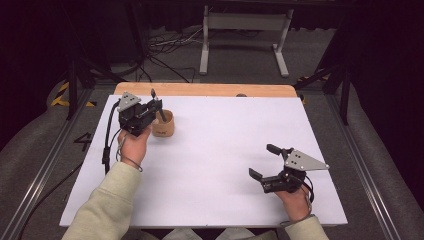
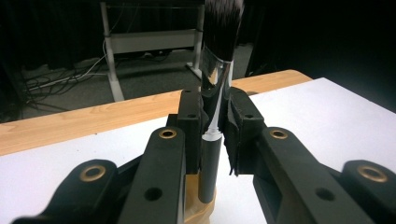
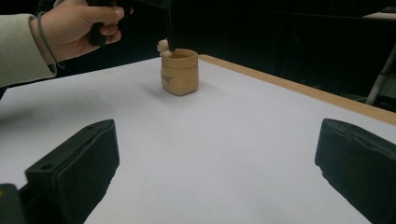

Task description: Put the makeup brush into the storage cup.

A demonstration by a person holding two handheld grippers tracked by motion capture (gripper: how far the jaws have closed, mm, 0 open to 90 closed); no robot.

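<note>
High view looks down on the table [image 1: 210, 165]; both tongs views sit low, sharing the pot [image 3: 179, 72].

left gripper [image 2: 215, 122] clamped on upright brush [image 2: 215, 93] — bristles up, handle end in tan pot [image 2: 201, 212], white table [image 2: 327, 112]

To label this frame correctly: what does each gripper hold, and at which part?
The left gripper is shut on the brush, at its metal ferrule just below the bristles. The right gripper is open and holds nothing.
</note>
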